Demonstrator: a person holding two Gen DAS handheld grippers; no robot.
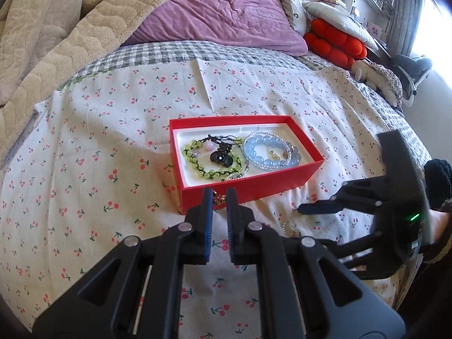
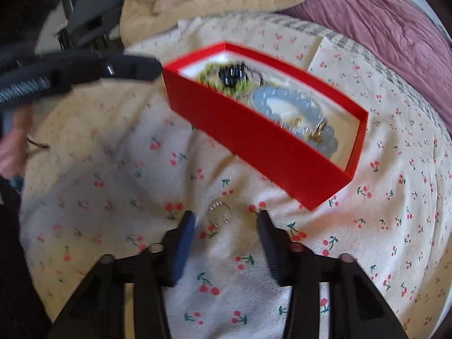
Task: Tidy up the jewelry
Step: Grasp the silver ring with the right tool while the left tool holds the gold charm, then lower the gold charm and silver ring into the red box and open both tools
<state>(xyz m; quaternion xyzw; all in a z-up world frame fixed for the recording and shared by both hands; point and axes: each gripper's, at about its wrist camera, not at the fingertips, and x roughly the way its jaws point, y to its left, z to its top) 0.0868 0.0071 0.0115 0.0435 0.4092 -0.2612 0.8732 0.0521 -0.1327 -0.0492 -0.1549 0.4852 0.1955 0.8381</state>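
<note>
Nearest us in the right wrist view, the right gripper (image 2: pixel 226 220) hangs with its jaws apart over a small ring-like chain piece (image 2: pixel 217 213) lying loose on the cherry-print bedsheet (image 2: pixel 113 169), just in front of the red box (image 2: pixel 254 141); nothing is between the pads yet, and the picture is smeared, so we cannot say exactly what the piece is. Our left gripper (image 1: pixel 219 197) has its jaws nearly closed with a narrow gap; a tiny gold trinket (image 1: pixel 219 197) shows in that gap against the box's near wall, but we cannot tell whether it is pinched or merely behind the tips. Inside the box lie a green beaded bracelet (image 1: pixel 210 161), a dark cord piece (image 1: pixel 219 156) and a blue beaded bracelet (image 1: pixel 268 152) on a white liner. We judge the step in hand to be picking up the loose piece on the sheet. To do it well, we would centre the jaws over it, come straight down until the tips press lightly into the soft bedding, close slowly so the thin chain does not slip out sideways, then lift clear of the box wall before carrying it over the liner.
</note>
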